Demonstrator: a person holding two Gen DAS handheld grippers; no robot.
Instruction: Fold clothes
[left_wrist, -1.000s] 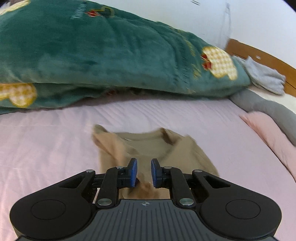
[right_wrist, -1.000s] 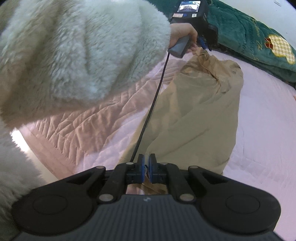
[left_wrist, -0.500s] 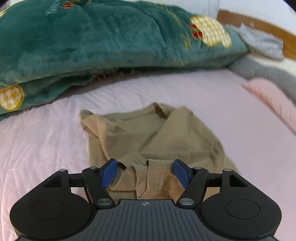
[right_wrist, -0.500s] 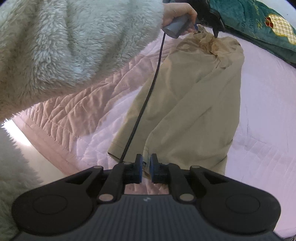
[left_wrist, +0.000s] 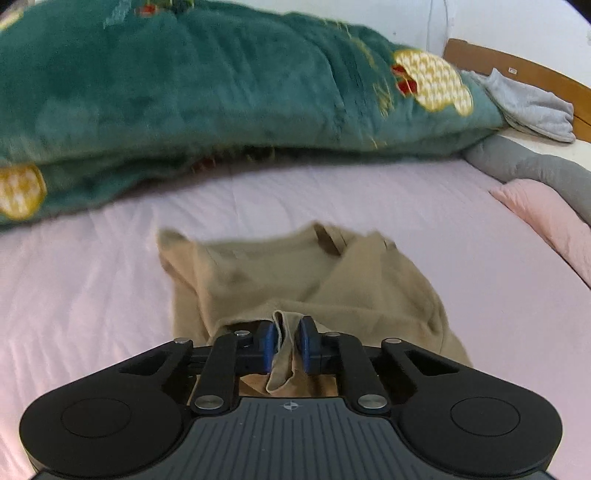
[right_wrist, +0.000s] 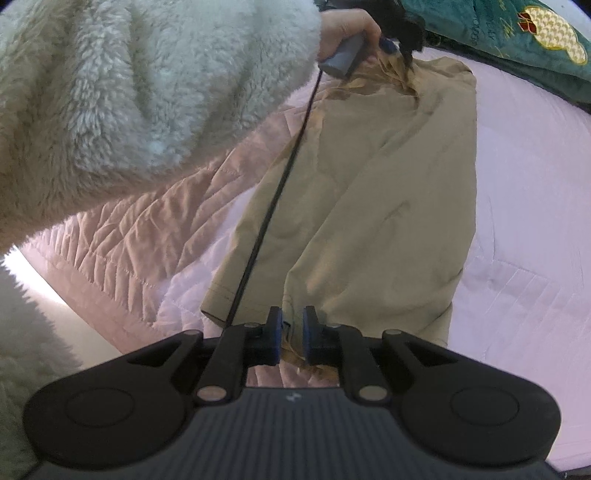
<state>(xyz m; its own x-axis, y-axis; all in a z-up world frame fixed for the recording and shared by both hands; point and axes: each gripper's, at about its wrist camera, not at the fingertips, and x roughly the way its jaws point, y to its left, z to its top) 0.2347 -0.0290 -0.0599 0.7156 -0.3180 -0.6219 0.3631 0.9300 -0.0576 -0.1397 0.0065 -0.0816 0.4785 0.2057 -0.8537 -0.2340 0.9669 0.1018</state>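
A tan shirt (left_wrist: 295, 273) lies on the pink bed sheet (left_wrist: 74, 295), collar end away from the left wrist camera. My left gripper (left_wrist: 286, 332) is shut on a raised fold of it near the collar end. In the right wrist view the shirt (right_wrist: 388, 192) stretches lengthwise away from the camera. My right gripper (right_wrist: 290, 325) is shut on the hem at the near end. At the far end a hand (right_wrist: 351, 22) holds the left gripper's handle, with the fabric bunched up there.
A thick green blanket (left_wrist: 221, 92) is heaped behind the shirt. Grey clothing (left_wrist: 532, 107), a grey roll (left_wrist: 535, 166) and a pink cloth (left_wrist: 546, 214) lie at the right by the wooden headboard (left_wrist: 517, 70). A fluffy white sleeve (right_wrist: 129, 92) and a black cable (right_wrist: 273, 206) cross the right wrist view.
The left gripper, wide open half a second ago, has shut on a fold of the shirt. The right gripper has moved onto the hem, which now sits between its pads.
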